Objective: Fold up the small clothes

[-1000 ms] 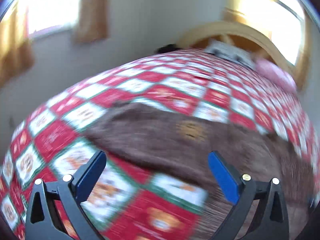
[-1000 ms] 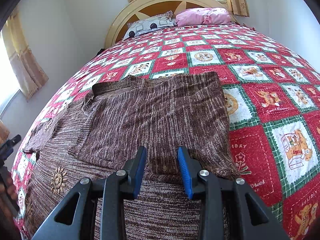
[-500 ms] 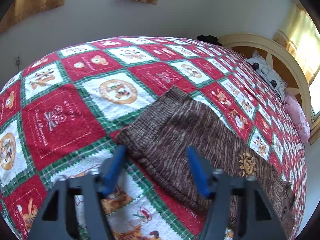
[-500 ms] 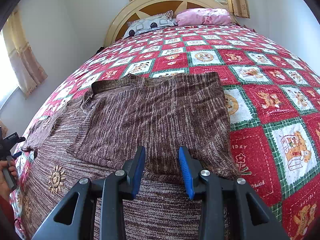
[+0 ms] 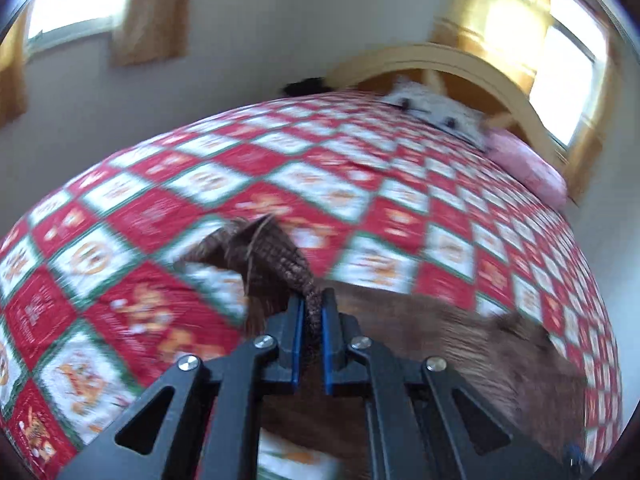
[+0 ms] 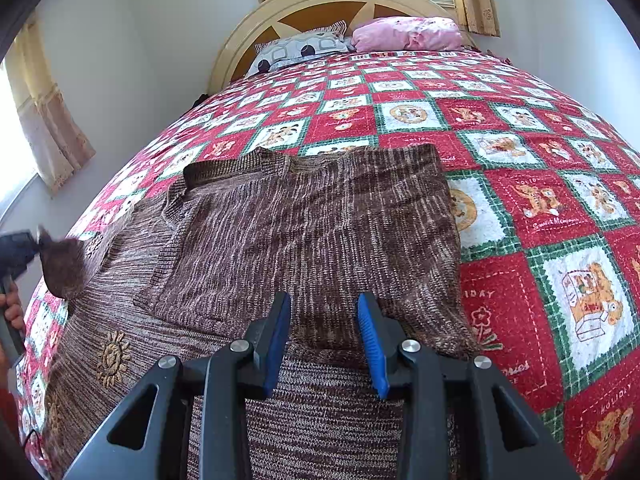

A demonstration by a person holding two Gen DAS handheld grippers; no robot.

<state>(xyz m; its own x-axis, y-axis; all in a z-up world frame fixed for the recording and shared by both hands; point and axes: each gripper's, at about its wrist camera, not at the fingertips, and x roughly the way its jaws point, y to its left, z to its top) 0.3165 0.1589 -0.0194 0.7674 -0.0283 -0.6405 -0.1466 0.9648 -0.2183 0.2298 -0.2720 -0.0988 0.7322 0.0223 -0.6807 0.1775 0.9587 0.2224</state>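
Note:
A brown knit sweater (image 6: 312, 240) lies on the bed, its right side folded over the body. My left gripper (image 5: 311, 304) is shut on the cuff of the left sleeve (image 5: 276, 256) and holds it lifted off the quilt. In the right wrist view that raised sleeve end (image 6: 62, 266) hangs from the left gripper (image 6: 38, 246) at the far left edge. My right gripper (image 6: 324, 312) is open and empty, hovering over the sweater's lower part.
The red, white and green patchwork quilt (image 6: 540, 208) covers the whole bed. A grey patterned pillow (image 6: 300, 50) and a pink pillow (image 6: 408, 34) lie at the wooden headboard (image 6: 320, 4). Walls and curtained windows surround the bed.
My left gripper has closed on the sleeve cuff and lifted it off the quilt. My right gripper has stayed open over the sweater.

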